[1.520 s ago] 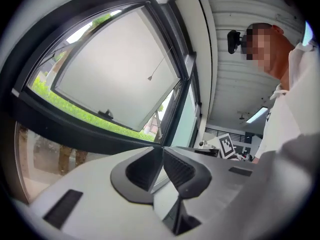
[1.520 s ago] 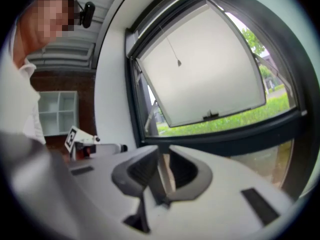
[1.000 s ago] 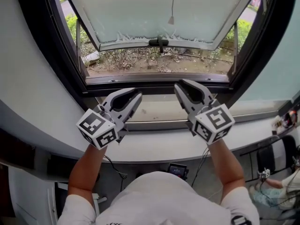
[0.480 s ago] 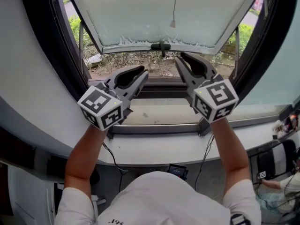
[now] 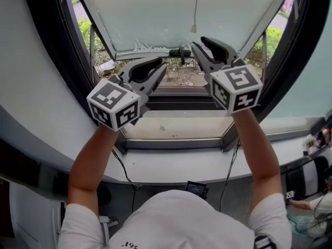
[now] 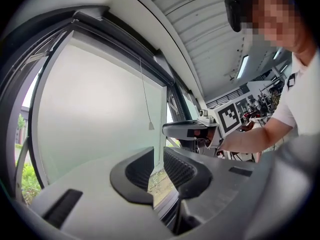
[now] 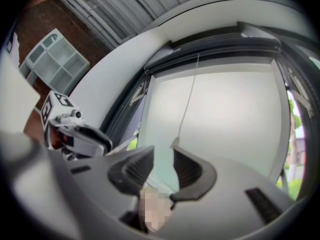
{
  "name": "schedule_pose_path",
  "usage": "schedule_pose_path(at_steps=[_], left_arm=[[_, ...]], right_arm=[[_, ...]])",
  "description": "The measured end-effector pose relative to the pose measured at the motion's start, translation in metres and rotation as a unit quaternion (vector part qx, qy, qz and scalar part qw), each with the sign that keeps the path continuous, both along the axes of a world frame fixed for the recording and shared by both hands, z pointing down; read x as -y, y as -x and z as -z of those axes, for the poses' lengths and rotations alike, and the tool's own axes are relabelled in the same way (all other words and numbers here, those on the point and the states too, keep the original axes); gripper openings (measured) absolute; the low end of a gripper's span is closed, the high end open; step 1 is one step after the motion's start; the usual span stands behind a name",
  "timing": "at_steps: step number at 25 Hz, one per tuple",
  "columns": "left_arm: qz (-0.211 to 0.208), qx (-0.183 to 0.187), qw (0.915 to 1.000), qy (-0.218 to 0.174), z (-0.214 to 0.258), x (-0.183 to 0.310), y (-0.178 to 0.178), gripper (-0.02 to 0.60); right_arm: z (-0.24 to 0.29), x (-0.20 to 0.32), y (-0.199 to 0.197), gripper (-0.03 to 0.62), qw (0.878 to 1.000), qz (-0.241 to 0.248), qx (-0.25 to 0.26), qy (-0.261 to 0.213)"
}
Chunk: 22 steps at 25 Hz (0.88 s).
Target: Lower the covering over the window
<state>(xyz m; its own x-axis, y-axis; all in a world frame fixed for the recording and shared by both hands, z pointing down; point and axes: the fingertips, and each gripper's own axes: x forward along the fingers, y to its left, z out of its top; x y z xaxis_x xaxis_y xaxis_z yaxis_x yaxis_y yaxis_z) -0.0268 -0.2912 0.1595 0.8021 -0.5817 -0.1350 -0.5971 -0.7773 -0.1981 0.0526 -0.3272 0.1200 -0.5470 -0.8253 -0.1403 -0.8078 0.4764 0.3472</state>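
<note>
Sill [image 5: 176,166]: bare and pale, nearest the person. Nothing on it bears on the task.
Left tool [image 5: 163,66]: raised beside the right one and closed down to a slit, with nothing in it. It looks idle, so the risk is the two tools knocking together.
Right tool [image 5: 198,41]: its jaws have just been opening and stand apart with nothing between the pads. Its tip is close under the toggle.
Sash handle [image 5: 179,51]: dark, on the lower rail of the outward-tilted sash and just beside the right tool's tip. A sideways reach could knock it.
Pull cord toggle [image 5: 193,28]: small and hanging free before the pale pane [image 5: 155,9], near the middle of the window's width and just beyond the right tool. It is not yet gripped.
Covering: probably rolled up in the dark housing [image 7: 215,46] at the head of the window, where the cord starts. None of it shows over the glass.
Risk, the catch: closing off-centre would set the toggle swinging.
Risk, the grip: pads on the thin cord alone may slide, so gripping at the toggle seems safer.
Risk, the pull: a slanted or jerked pull could run the covering crooked or jam it.
</note>
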Motion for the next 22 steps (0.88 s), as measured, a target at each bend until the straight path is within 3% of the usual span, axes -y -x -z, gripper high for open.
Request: schedule_pose_path(at_steps=[8,22], left_arm=[[0.008,0.018,0.9996,-0.019,0.019,0.006,-0.003,0.057],[0.012,0.05,0.9979,-0.039,0.03,0.006,-0.003,0.057]], right_arm=[[0.035,0.021,0.004,0.141,0.999,-0.028,-0.005,-0.018],[0.043,0.056,0.014,0.135,0.999,-0.041,-0.031,0.01]])
